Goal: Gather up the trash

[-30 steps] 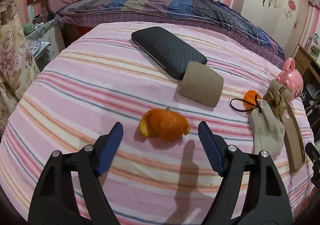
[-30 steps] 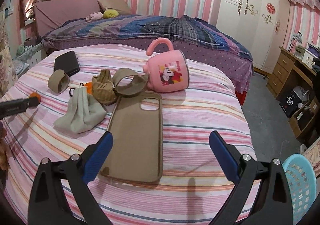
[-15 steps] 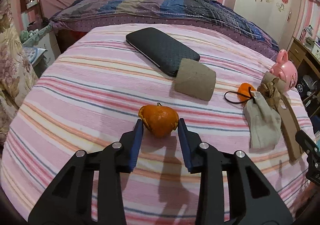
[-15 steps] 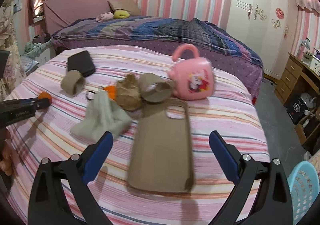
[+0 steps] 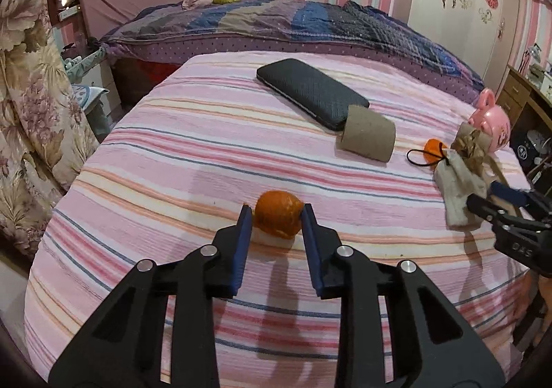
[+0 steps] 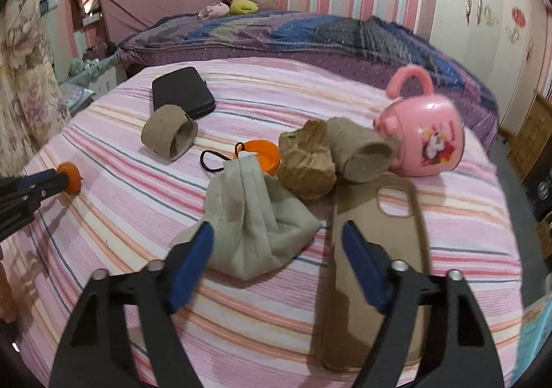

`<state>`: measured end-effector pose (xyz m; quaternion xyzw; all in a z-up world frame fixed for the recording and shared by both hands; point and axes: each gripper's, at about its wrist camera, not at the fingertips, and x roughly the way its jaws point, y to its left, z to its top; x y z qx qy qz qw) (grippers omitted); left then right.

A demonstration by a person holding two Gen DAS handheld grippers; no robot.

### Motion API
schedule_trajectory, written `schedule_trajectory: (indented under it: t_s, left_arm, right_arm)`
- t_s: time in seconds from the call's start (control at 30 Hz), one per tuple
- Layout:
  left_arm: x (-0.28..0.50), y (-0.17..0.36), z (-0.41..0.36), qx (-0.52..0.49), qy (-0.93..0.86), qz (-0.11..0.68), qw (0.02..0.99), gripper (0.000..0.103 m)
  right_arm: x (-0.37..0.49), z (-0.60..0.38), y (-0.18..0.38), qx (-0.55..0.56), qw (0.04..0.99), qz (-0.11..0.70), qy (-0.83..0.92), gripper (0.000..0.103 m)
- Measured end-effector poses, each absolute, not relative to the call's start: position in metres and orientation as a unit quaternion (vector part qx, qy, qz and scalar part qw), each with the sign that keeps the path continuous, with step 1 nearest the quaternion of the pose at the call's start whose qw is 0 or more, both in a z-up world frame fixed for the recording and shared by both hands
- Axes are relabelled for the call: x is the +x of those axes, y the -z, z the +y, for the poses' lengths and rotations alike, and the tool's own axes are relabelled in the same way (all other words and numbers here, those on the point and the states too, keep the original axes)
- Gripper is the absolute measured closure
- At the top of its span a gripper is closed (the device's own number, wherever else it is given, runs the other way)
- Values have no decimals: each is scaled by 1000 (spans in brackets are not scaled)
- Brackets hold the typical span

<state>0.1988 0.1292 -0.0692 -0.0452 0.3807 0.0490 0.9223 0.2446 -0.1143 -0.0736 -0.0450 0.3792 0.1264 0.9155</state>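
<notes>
Left wrist view: the left gripper (image 5: 275, 215) has its blue pads drawn in close on either side of the orange peel (image 5: 278, 218), which sits right at the fingertips, clamped between them over the pink striped bedspread (image 5: 193, 160). Its jaws have just been closing, with the peel between them. Farther out and to the right lie a cardboard tube (image 5: 367, 141) and, touching its far end, a black case (image 5: 310, 93); well off to the right are a small orange object (image 5: 433, 148) with a black loop, a grey cloth bag (image 5: 459, 188), crumpled brown paper (image 5: 474, 146) and a pink mug (image 5: 490, 120) on its side. In the right wrist view, the right gripper (image 6: 277, 238) stands about half open and grips nothing; its jaws have just been closing, and the near end of the grey cloth bag (image 6: 255, 226) lies between the fingertips, apart from the right-hand pad; contact with the left-hand pad cannot be told. A tan phone case (image 6: 376, 226) lies flat just under the right finger. Beyond the bag sit the crumpled brown paper (image 6: 307, 163), a second cardboard tube (image 6: 362, 153) and the pink mug (image 6: 424, 143). At the far left edge, the left gripper (image 6: 65, 177) appears with the peel (image 6: 70, 177) at its tip.
</notes>
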Motion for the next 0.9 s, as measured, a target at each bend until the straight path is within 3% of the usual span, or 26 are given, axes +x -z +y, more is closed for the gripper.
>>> schedule_trajectory:
  t_s: [0.07, 0.1, 0.33, 0.4, 0.53, 0.83, 0.9]
  left_arm:
    - [200, 69, 129, -45, -49, 380, 923, 75]
    - [201, 70, 129, -44, -49, 382, 922, 75]
    - [200, 71, 123, -35, -46, 385, 921, 78]
    - [199, 68, 121, -34, -44, 383, 922, 78]
    - [194, 64, 116, -39, -42, 376, 925, 79]
    - [182, 58, 108, -42, -46, 369, 927, 80]
    - [183, 63, 116, -47, -54, 380, 922, 75]
  right_arm:
    - [243, -114, 73, -39, 915, 379, -135, 42]
    - [243, -114, 75, -39, 914, 379, -139, 55]
    - [235, -104, 75, -71, 914, 368, -155, 78]
    - [230, -106, 74, -68, 917, 358, -159, 92]
    - [219, -108, 70, -66, 925, 341, -155, 97]
    - [204, -131, 58, -51, 927, 339, -151, 96]
    - [205, -129, 59, -47, 927, 341, -149, 94]
